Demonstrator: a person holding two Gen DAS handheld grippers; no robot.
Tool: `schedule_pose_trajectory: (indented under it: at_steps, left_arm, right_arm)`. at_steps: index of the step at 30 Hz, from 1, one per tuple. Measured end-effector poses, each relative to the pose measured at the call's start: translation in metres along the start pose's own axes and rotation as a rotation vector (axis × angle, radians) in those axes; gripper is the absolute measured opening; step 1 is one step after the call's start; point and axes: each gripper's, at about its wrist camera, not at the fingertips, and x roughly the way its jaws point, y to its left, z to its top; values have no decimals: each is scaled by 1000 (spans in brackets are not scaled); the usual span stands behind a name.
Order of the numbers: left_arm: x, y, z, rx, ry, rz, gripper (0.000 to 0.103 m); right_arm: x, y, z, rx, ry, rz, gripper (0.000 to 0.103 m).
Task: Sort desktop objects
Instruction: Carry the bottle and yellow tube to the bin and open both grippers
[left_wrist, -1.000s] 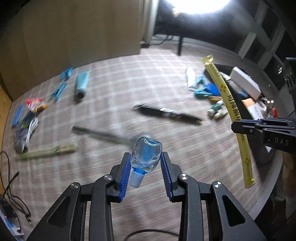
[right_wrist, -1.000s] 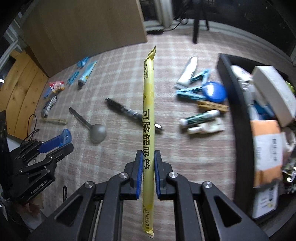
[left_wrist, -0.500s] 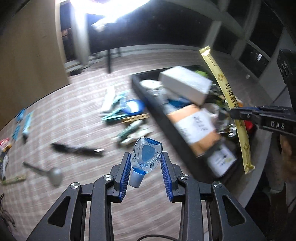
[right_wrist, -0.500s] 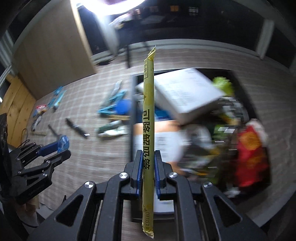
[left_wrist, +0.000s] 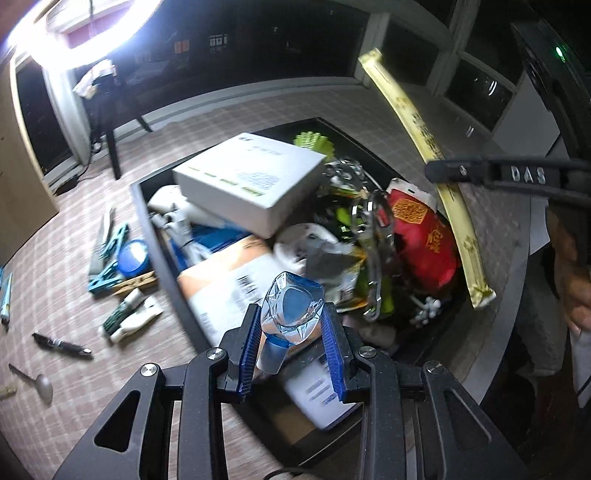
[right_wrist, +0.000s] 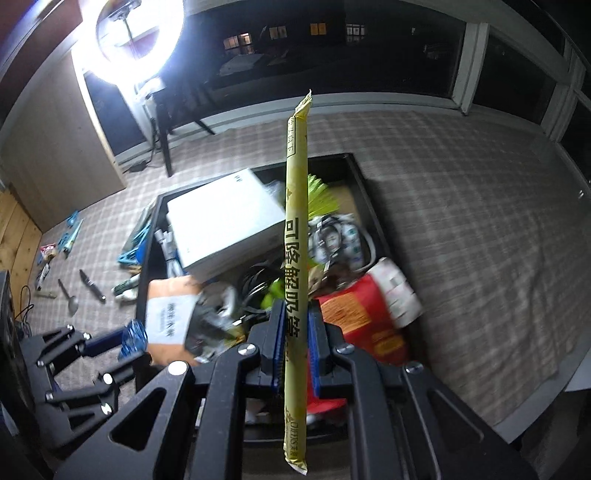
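A bright ring light (right_wrist: 138, 40) is glaring at the far left of the room beside a pale wooden panel (right_wrist: 55, 147), with dark night windows (right_wrist: 332, 44) running along the back. A checked grey-beige woven cloth (right_wrist: 480, 221) is covering the table, and a metal spoon (left_wrist: 38, 380), a black pen (left_wrist: 61, 345) and teal clothes pegs (left_wrist: 109, 258) are lying loose on its left part. In the middle a black rectangular tray (right_wrist: 364, 177) is sitting crammed with a white cardboard box (left_wrist: 247, 181) and a red packet (left_wrist: 424, 236). The left gripper (left_wrist: 291, 343) is clamping a small crumpled clear plastic bottle with a blue cap (left_wrist: 290, 317) above the tray, while the right gripper (right_wrist: 295, 343) is pinching a long yellow paper-wrapped straw pack (right_wrist: 295, 236) upright over it
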Motion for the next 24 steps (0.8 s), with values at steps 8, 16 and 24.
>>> schedule_pose_trajectory:
  at_steps: [8,16,24]
  left_arm:
    - [13,-23,16,20,8,18,31]
    - [16,-19,24,4,7,50,59]
    - [12,-7,20,-4,13,62,58]
  right_arm:
    - [18,-17,22,-5,15,18,12]
    - [28,-21,34,3,13,11,48]
    - [26,-19,36,10,2,29,48]
